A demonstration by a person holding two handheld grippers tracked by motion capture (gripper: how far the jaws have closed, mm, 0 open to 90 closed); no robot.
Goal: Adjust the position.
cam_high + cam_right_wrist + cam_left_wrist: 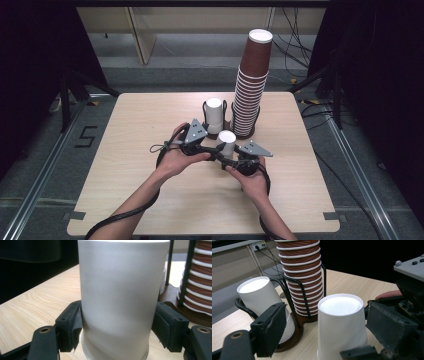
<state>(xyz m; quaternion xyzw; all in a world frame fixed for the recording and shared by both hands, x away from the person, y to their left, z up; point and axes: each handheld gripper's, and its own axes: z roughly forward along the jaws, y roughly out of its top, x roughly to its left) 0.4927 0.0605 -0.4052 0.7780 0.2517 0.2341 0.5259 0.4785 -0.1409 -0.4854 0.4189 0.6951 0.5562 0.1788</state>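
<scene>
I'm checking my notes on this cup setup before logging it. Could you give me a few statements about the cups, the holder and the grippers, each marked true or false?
1. The loose white cup stands upside down on the table. True.
2. The right gripper has a jaw on each side of that cup. True; the pads press its wall near the rim.
3. The brown cup stack lies on its side. False; it stands upright in the black wire holder.
4. The left gripper is shut on the white cup stack. False; its jaws are spread open, one in front of that stack.
5. The white stack is taller than the brown one. False; the brown stack is far taller.
</scene>
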